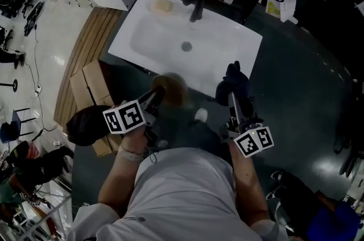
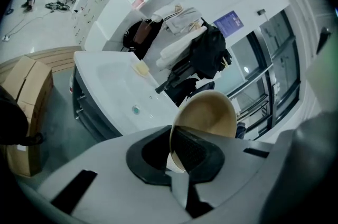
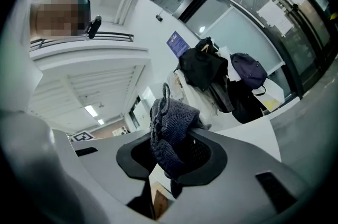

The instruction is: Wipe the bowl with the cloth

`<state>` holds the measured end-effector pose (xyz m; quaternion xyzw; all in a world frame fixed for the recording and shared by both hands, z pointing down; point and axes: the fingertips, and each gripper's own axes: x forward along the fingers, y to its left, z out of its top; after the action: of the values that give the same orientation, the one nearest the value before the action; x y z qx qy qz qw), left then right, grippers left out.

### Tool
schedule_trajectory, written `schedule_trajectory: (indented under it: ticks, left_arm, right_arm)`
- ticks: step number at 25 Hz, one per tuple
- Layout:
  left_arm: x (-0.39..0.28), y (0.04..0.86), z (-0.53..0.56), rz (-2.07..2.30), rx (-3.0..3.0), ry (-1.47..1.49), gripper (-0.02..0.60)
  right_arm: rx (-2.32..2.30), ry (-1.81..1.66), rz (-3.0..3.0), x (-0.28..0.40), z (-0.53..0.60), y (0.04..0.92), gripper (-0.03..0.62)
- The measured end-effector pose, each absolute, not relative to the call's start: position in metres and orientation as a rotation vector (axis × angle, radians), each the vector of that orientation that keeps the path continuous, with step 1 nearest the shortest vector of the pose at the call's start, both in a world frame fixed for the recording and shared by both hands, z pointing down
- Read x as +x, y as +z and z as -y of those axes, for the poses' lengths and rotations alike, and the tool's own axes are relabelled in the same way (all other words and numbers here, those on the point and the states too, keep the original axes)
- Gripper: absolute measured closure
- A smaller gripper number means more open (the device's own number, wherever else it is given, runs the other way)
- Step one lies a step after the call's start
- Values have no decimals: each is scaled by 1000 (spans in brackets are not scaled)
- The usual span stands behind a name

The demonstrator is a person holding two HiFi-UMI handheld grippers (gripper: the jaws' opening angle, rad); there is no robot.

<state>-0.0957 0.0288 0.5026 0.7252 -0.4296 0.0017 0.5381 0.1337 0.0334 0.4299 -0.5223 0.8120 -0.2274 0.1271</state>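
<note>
My left gripper (image 1: 154, 96) is shut on the rim of a tan bowl (image 1: 170, 88), held in the air just in front of the white sink (image 1: 148, 35). In the left gripper view the bowl (image 2: 208, 114) tilts up from the jaws, its hollow facing the camera. To its right, my right gripper (image 1: 232, 93) is shut on a dark blue-grey cloth (image 1: 233, 79), a short gap from the bowl. The cloth (image 3: 170, 130) bunches up over the jaws in the right gripper view.
The sink has a black tap (image 1: 197, 9), a drain (image 1: 186, 46) and a yellow soap (image 1: 163, 5) at its back. Cardboard boxes (image 1: 91, 89) lie on the floor at left by a wooden platform (image 1: 85, 52). Dark bags (image 2: 208, 51) hang behind the sink.
</note>
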Motion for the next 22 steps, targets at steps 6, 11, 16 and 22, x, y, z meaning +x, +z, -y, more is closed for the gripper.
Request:
schedule_trajectory:
  ticks: [6, 11, 16, 22]
  left_arm:
    - [-64, 497, 5, 1086, 1704, -6, 565]
    - [-44, 492, 29, 1124, 1687, 14, 565]
    - [-38, 497, 48, 1142, 1665, 44, 565]
    - [-42, 504, 72, 1140, 1666, 66, 565]
  right_arm:
    - [-1394, -680, -2440, 148, 5, 424, 497]
    - [-1299, -637, -2533, 148, 23, 406, 497]
    - [-1207, -588, -2630, 132, 27, 391, 499]
    - [-1126, -506, -2738, 99, 25, 374, 497]
